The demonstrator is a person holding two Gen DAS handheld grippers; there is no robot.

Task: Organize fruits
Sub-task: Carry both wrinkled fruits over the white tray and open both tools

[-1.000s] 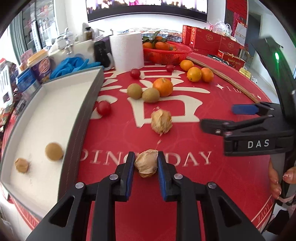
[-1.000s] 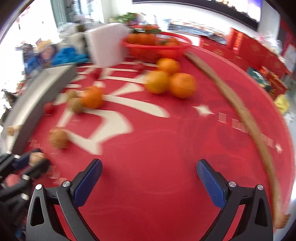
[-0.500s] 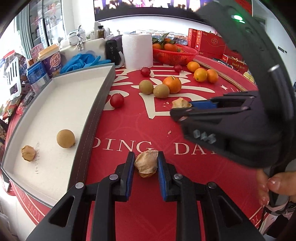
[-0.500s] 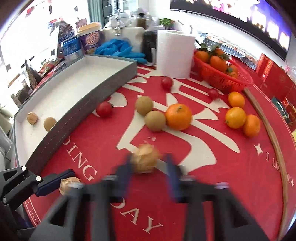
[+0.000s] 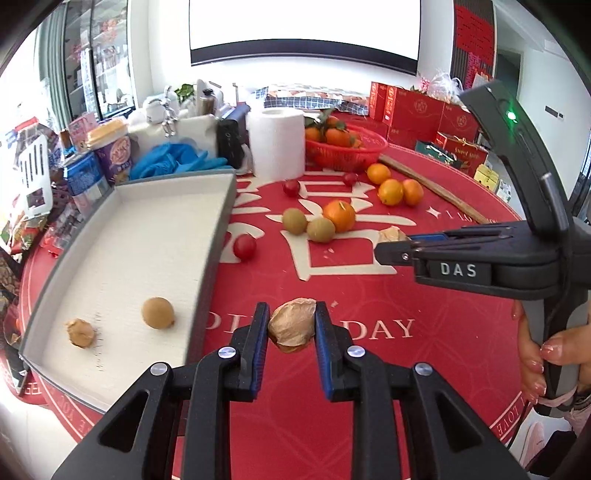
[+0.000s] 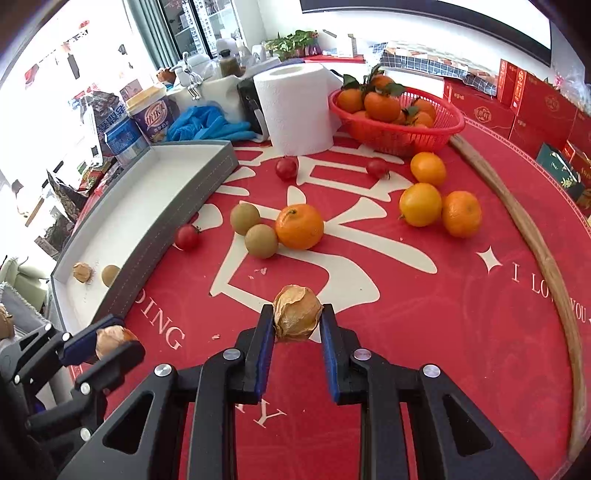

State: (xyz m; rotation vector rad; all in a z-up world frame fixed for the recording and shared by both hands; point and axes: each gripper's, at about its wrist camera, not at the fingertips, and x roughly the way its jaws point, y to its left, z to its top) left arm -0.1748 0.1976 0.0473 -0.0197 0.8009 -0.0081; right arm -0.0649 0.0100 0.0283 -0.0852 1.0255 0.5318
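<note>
- Left claw [image 5: 291, 326] is clamped on a husked physalis [image 5: 292, 325], lifted beside the grey tray [image 5: 218, 236].
- Right claw [image 6: 297, 325] pinches a second physalis [image 6: 297, 312] above the tabletop [image 6: 424, 332].
- Risk, likely: papery husks crush or slip, and the two close claws could bump.
- Readable: "DAS" on the right claw body; "DAY" and "I LO… YOU" on the red cloth.

It looked like a shop's back room: stacked red gift boxes [image 5: 413, 110] lined the wall, glass-door fridges [image 6: 192, 26] stood behind snack packets [image 5: 79, 177], a big screen [image 5: 304, 33] hung above, and a red festive tablecloth [image 6: 424, 314] covered the round table.
</note>
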